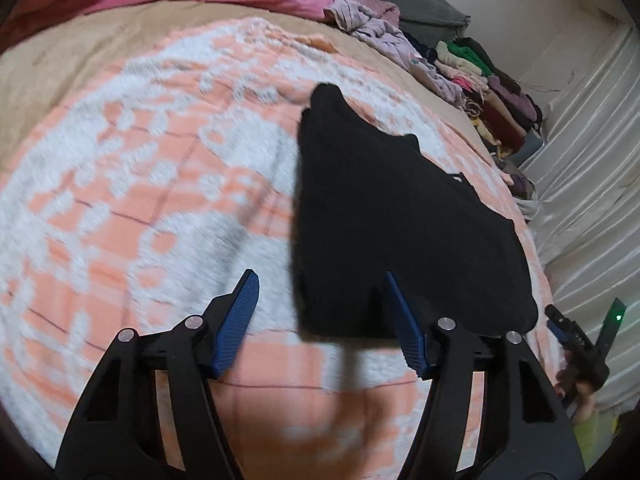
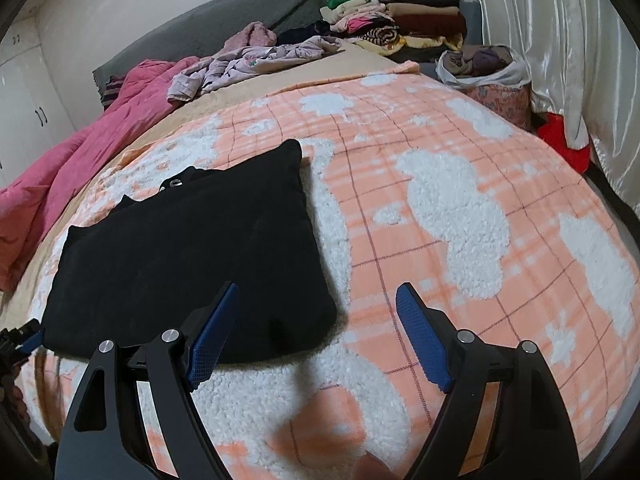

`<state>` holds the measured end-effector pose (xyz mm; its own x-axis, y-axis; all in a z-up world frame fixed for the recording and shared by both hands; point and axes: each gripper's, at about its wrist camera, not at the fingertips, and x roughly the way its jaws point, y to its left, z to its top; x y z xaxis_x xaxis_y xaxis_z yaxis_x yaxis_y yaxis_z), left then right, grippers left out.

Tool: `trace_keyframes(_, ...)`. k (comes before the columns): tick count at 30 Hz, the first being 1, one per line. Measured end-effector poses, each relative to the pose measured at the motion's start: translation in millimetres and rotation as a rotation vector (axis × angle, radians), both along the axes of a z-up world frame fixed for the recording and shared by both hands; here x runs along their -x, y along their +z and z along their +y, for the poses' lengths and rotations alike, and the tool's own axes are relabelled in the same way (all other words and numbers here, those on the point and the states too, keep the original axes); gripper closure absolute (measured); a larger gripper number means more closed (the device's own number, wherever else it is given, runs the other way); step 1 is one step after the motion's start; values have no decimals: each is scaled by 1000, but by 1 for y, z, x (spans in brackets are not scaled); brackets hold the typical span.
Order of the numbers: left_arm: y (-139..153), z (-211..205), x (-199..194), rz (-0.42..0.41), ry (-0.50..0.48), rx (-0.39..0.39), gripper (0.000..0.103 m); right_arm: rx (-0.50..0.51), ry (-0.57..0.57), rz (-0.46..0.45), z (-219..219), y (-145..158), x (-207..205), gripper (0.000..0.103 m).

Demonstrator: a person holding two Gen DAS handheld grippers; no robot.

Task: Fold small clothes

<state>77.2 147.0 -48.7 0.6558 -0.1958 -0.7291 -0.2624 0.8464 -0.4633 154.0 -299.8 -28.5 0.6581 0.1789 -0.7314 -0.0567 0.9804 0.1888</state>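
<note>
Both claws spread, black garment point(image 2: 188, 256) just ahead

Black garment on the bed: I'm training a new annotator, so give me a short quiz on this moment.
1. True or false: the left tool is clamped on the black garment.
2. What does the garment lie on? A) bare mattress B) orange-and-white blanket C) pink quilt
3. Where is the stack of folded clothes?

Key:
1. False; both tools are open, the right tool too.
2. B, the blanket.
3. At the far end of the bed, by the curtain.
</note>
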Motion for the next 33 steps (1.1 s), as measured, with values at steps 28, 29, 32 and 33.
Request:
trace_keyframes(28,-8,-19,-15,21,7,-77,90,-21,23,26,7,-30,-9,88)
trace_keyframes(29,-9,-18,-14,22,8,-70,89,-27,16,23,6,-32,-8,88)
trace_keyframes(32,-11,-17,-14,23,11,-66,86,-37,3,24,4,-34,-10,86)
trace_keyframes(33,-12,-17,-14,24,12,-67,85,-41,0,24,3,-34,-10,85)
